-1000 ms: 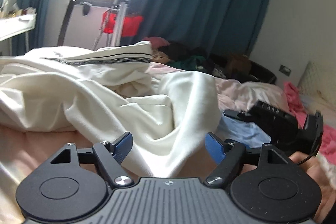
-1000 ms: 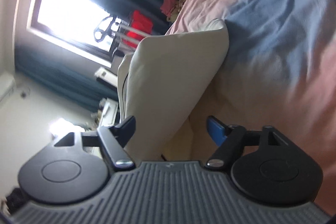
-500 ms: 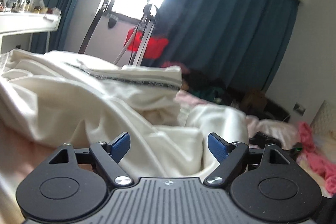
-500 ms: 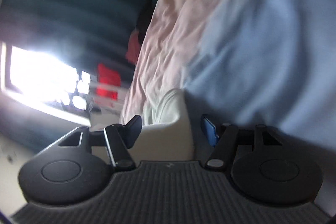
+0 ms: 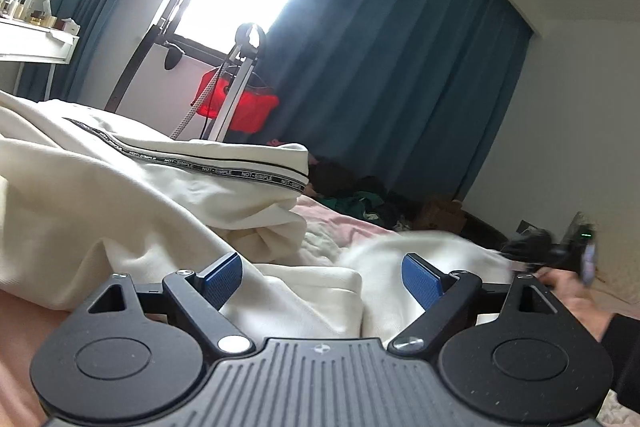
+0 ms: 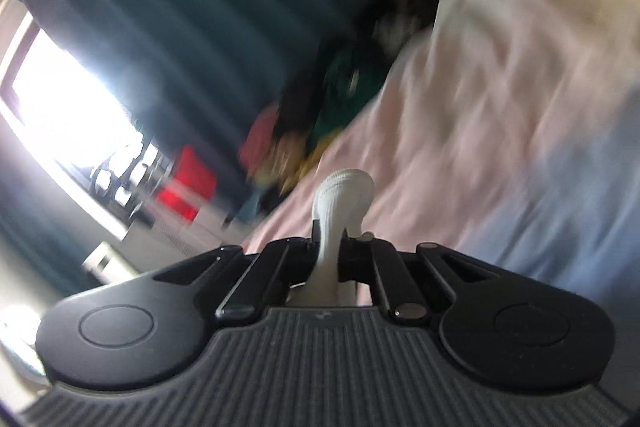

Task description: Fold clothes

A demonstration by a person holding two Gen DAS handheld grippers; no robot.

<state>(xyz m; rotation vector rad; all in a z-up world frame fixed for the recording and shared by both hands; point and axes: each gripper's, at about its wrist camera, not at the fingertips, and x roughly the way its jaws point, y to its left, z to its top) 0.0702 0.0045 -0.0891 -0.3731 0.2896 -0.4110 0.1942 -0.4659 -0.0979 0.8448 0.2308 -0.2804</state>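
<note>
A cream garment [image 5: 132, 195] with a black lettered stripe lies crumpled across the bed in the left wrist view. My left gripper [image 5: 322, 273] is open just above its near folds, blue pads apart with cloth beneath them. My right gripper [image 6: 338, 241] is shut on a ribbed cream edge of the garment [image 6: 342, 195], which sticks up between the closed fingers. In the left wrist view the right gripper [image 5: 552, 245] appears blurred at the far right, with a hand behind it.
The bed has a pink sheet [image 5: 340, 223] and a light blue patch [image 6: 580, 195]. A pile of dark and green clothes [image 5: 360, 199] lies at the bed's far end. Blue curtains [image 5: 380, 67], a bright window, a stand with a red bag [image 5: 240, 107] and a white shelf [image 5: 36, 43] lie beyond.
My right gripper has closed on the garment's ribbed edge and swung quickly, blurring its view. The left gripper has stayed open and tilted upward over the cloth.
</note>
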